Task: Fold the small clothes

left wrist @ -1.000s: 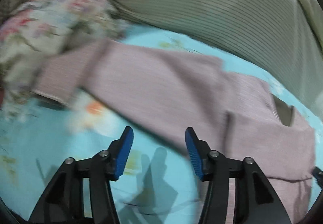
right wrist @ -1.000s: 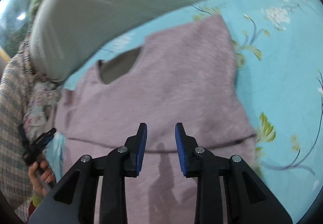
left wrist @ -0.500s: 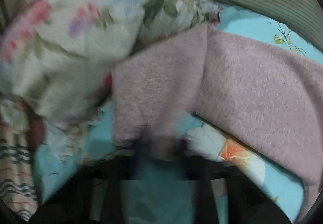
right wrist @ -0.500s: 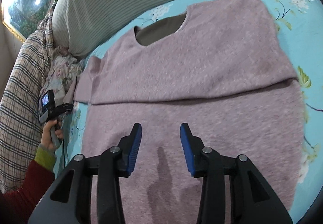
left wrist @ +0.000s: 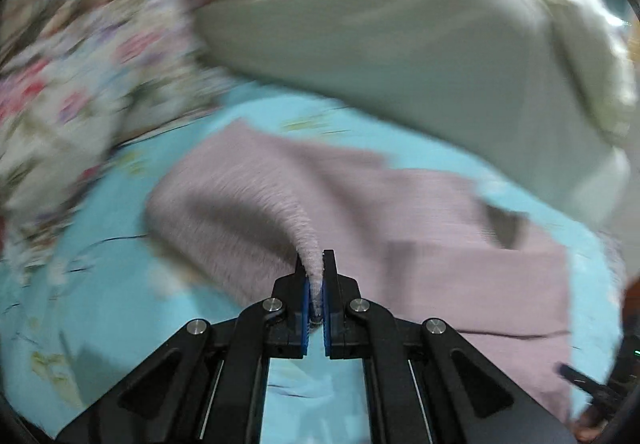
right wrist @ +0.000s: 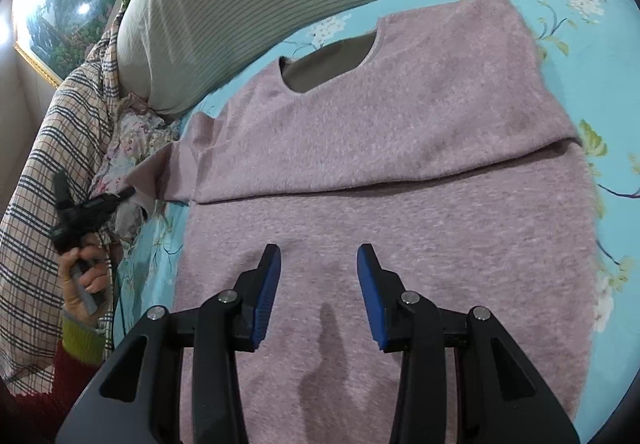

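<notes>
My left gripper (left wrist: 316,284) has its blue pads pressed together on the sleeve (left wrist: 256,204) of the pink sweater (right wrist: 400,164), a ridge of fuzzy knit pinched between them and lifted off the bed. In the left wrist view the picture is blurred; the sleeve rises from the turquoise floral bedsheet (left wrist: 100,304) up into the jaws, with its shaded underside to the left. My right gripper (right wrist: 318,280) hangs with jaws spread wide, nothing between the pads, above the lower body of the sweater; I cannot tell if it touches the fabric. The sweater lies flat on the bedsheet, neck opening (right wrist: 332,64) toward the striped grey-green pillow (right wrist: 248,4), with a fold line running straight across its middle and the upper part lying over the lower. From the right wrist view my left hand (right wrist: 86,272) grips the left tool's handle at the sweater's left edge, sleeve cuff in its tip. A plaid blanket (right wrist: 40,184) and a floral cloth (right wrist: 132,140) are heaped just beside that sleeve. A framed landscape painting (right wrist: 60,4) hangs on the wall behind the pillow.
</notes>
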`<state>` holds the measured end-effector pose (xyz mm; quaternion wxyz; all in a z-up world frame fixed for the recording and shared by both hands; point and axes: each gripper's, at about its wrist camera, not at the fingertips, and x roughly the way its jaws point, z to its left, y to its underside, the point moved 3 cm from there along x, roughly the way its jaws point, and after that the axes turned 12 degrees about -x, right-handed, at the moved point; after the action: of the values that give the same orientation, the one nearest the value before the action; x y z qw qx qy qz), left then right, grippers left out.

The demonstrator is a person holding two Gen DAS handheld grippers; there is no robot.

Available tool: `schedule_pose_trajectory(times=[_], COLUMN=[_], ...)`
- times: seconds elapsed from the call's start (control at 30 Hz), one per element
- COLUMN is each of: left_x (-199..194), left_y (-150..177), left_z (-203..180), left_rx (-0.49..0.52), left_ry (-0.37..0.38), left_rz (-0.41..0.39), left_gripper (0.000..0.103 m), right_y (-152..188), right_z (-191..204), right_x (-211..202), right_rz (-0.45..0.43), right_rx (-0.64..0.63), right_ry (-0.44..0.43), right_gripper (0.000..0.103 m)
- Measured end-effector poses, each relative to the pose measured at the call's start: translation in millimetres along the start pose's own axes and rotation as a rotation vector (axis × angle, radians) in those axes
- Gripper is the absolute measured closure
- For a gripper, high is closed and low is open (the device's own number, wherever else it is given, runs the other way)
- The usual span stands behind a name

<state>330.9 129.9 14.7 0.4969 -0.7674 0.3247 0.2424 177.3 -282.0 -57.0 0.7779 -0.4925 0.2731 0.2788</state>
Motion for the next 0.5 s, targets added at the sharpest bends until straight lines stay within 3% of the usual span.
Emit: schedule_pose_trajectory(times=[0.13,0.2,0.37,0.5], left_x=[0.8,9.7,60.1,111.2], left_y=[16.4,32.6,81.1,112.8], left_z=[-97.1,-138.7,-225.2,-260.2], left_rx=[0.064,0.108,0.161,0.187], left_ry=[0.199,0.261,0.312,0.294], left_rz=[0.046,0.077,0.195,0.279], left_gripper=[0.101,0.101,0.101,0.1], right_y=[2.9,3.8,8.2,10.9], right_z=[-9.3,-14.3,-37.8,-53.3], right_x=[-17.7,-26.7,-44.5,-54.5], right_rz=[-0.038,-0.061,-0.099,-0.121], right_rx=[0.03,0.041,0.095,0.122], right_ry=[0.01,0.02,0.058,0.079], right_gripper=[0.062,0.062,0.062,0.062])
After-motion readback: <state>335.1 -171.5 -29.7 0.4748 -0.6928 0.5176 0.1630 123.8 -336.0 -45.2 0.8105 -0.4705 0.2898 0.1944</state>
